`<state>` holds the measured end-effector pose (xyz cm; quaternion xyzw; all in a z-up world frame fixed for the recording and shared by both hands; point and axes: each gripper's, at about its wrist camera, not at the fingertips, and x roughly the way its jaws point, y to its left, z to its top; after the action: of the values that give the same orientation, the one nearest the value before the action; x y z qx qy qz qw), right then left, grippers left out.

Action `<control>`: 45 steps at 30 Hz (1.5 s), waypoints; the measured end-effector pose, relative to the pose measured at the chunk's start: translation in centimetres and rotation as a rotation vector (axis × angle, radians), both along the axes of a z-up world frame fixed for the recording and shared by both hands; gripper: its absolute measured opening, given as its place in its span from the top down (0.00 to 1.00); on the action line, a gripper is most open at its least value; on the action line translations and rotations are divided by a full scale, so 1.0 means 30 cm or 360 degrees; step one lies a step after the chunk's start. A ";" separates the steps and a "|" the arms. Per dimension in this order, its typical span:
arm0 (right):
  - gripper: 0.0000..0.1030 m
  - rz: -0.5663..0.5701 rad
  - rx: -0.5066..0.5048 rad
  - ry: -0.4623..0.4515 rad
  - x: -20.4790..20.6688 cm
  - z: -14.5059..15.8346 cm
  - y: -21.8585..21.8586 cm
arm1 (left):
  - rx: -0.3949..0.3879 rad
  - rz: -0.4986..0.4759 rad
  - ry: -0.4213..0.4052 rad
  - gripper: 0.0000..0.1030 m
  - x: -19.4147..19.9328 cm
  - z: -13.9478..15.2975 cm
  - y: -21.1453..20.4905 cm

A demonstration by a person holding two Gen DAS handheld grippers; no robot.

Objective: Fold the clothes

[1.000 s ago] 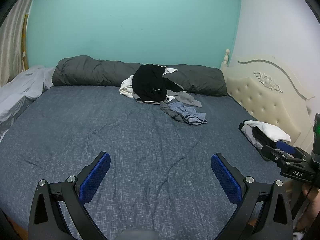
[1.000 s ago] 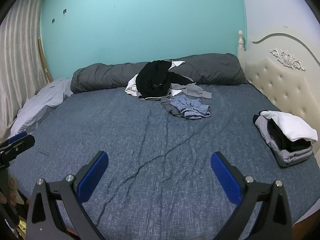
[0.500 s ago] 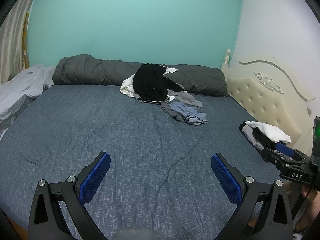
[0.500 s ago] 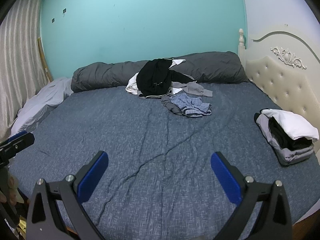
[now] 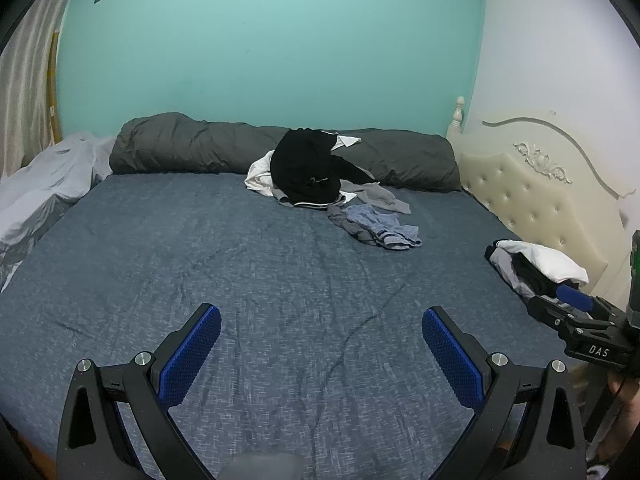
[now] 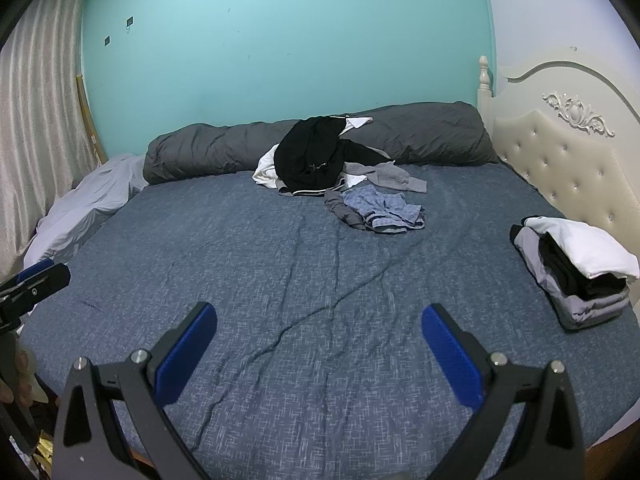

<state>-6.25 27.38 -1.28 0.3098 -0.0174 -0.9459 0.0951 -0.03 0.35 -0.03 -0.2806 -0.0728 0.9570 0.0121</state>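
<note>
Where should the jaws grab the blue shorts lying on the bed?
Probably the blue shorts by their near edge, the banded one facing the grippers, coming in low from the front. They lie crumpled but mostly flat, alone on the bedspread, and the dark grey garment bunches against their left side.

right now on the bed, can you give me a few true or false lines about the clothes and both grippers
1. The left hand-held gripper is shut on a shirt. False: it is open and holds nothing.
2. A folded stack sits near the headboard. True.
3. The black garment tops the unfolded pile against the grey duvet roll. True.
4. The blue shorts lie on the folded stack. False: they lie on the bedsheet beside the unfolded pile.
5. The right hand-held gripper is open. True.
</note>
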 end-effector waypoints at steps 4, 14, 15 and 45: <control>0.00 0.0004 0.0003 0.0002 -0.005 0.006 -0.005 | 0.0000 0.0001 0.0003 0.01 -0.004 0.000 0.000; 0.00 0.0003 0.0003 -0.0011 -0.026 -0.006 -0.001 | -0.0023 0.0006 -0.0014 0.01 -0.033 -0.009 0.006; 0.00 0.0002 0.0003 -0.0014 -0.030 -0.008 0.001 | -0.0025 0.0005 -0.0016 0.01 -0.037 -0.011 0.007; 0.00 0.0093 0.0039 -0.0115 -0.642 -0.220 -0.047 | 0.0041 0.0014 -0.0128 0.01 -0.662 -0.254 -0.136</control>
<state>-25.51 25.98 -7.89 0.3452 -0.0001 -0.9310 0.1183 -19.88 -3.73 -7.65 -0.3183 -0.0867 0.9440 0.0087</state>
